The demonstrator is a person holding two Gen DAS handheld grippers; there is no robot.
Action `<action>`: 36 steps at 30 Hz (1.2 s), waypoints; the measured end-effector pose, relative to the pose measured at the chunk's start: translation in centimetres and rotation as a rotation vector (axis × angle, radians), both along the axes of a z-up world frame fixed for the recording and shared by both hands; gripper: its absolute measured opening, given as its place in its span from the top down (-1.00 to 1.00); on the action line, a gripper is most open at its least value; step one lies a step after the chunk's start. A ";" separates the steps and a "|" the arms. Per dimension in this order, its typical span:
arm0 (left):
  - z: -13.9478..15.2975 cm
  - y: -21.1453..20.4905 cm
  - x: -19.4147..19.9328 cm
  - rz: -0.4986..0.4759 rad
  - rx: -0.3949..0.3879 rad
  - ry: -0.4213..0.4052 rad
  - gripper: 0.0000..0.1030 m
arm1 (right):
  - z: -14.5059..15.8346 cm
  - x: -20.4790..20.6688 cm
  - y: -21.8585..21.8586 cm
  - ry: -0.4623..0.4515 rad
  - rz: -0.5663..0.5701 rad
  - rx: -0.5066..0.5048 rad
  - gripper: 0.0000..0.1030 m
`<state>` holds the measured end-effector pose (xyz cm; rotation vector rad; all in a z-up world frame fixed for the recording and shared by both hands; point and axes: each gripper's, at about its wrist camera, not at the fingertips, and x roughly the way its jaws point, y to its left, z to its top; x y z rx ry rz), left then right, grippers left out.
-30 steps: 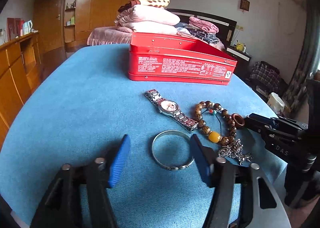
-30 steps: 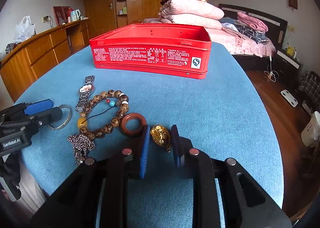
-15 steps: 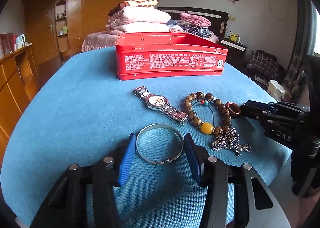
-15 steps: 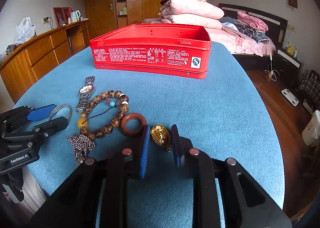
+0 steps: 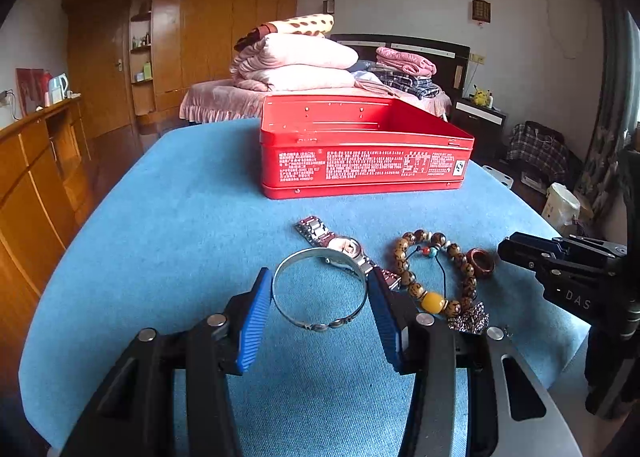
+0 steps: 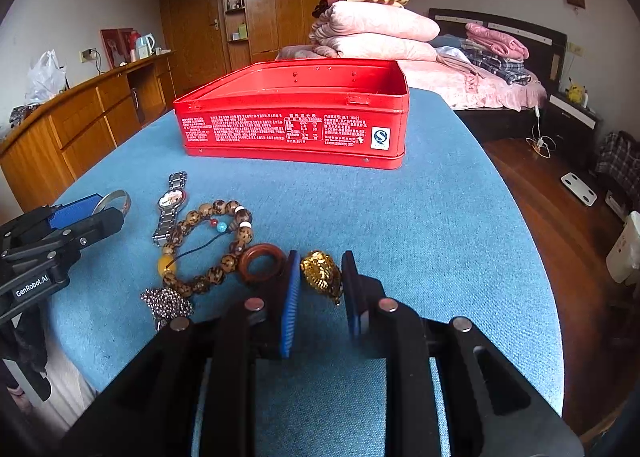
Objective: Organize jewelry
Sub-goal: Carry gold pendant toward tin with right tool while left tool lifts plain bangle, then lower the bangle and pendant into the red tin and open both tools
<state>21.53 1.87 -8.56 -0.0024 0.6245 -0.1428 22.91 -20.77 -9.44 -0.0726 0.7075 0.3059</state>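
Note:
A silver bangle point(image 5: 320, 325) sits between the blue pads of my left gripper point(image 5: 319, 281), which is shut on it; its far rim overlaps the steel watch point(image 5: 344, 247). From the right wrist view that gripper point(image 6: 88, 213) shows at the left edge. My right gripper point(image 6: 321, 259) is shut on a gold ornament point(image 6: 320, 277) just above the blue cloth. A brown bead bracelet point(image 6: 208, 213), a reddish ring point(image 6: 262, 267) and a silver chain point(image 6: 166, 303) lie between the two grippers. The open red tin point(image 6: 296, 129) stands behind them.
The round table point(image 6: 440, 237) wears a blue cloth, and its edge drops off close to the right and front. A wooden sideboard point(image 6: 80, 125) lines the left wall. A bed point(image 6: 460, 85) piled with folded blankets stands behind the table.
The left gripper's jaws narrowed onto the silver bangle and moved forward, so the bangle's far rim now overlaps the watch. The right gripper and its gold ornament stayed put.

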 end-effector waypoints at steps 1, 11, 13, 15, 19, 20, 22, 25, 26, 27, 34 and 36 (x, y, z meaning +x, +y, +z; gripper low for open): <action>0.2 0.0 0.2 -0.002 0.000 -0.003 0.06 | 0.2 0.0 -0.1 -0.005 -0.004 0.003 0.61; 4.0 -0.4 3.1 -0.028 -0.032 -0.047 0.06 | 4.2 2.0 -0.3 -0.070 -0.018 0.046 0.62; 5.1 -0.7 4.3 -0.032 -0.037 -0.049 0.06 | 4.9 3.1 -0.2 -0.071 -0.019 0.043 0.62; 5.9 -1.0 5.8 -0.044 -0.034 -0.041 0.06 | 5.8 4.3 0.1 -0.073 -0.023 0.034 0.62; 7.0 -1.2 8.8 -0.042 -0.037 -0.027 0.06 | 7.5 7.0 0.8 -0.075 -0.023 0.041 0.62; 7.2 -1.2 9.5 -0.036 -0.040 -0.022 0.06 | 7.9 7.8 0.9 -0.073 -0.026 0.043 0.62; 7.5 -1.2 11.0 -0.027 -0.042 -0.014 0.06 | 8.4 9.4 1.3 -0.067 -0.031 0.045 0.62; 7.8 -1.3 13.0 -0.020 -0.034 -0.009 0.06 | 8.8 11.9 1.7 -0.046 -0.035 0.052 0.62; 7.8 -1.3 13.7 -0.015 -0.031 -0.006 0.06 | 8.8 12.8 1.9 -0.038 -0.038 0.051 0.62; 7.8 -1.3 14.4 -0.013 -0.030 -0.001 0.06 | 8.7 13.7 2.0 -0.028 -0.042 0.051 0.62; 6.4 -0.9 18.5 0.001 -0.040 0.052 0.06 | 7.0 18.3 2.6 0.044 -0.062 0.068 0.62; 6.1 -0.9 19.4 0.002 -0.046 0.061 0.06 | 6.5 19.0 2.8 0.056 -0.065 0.070 0.62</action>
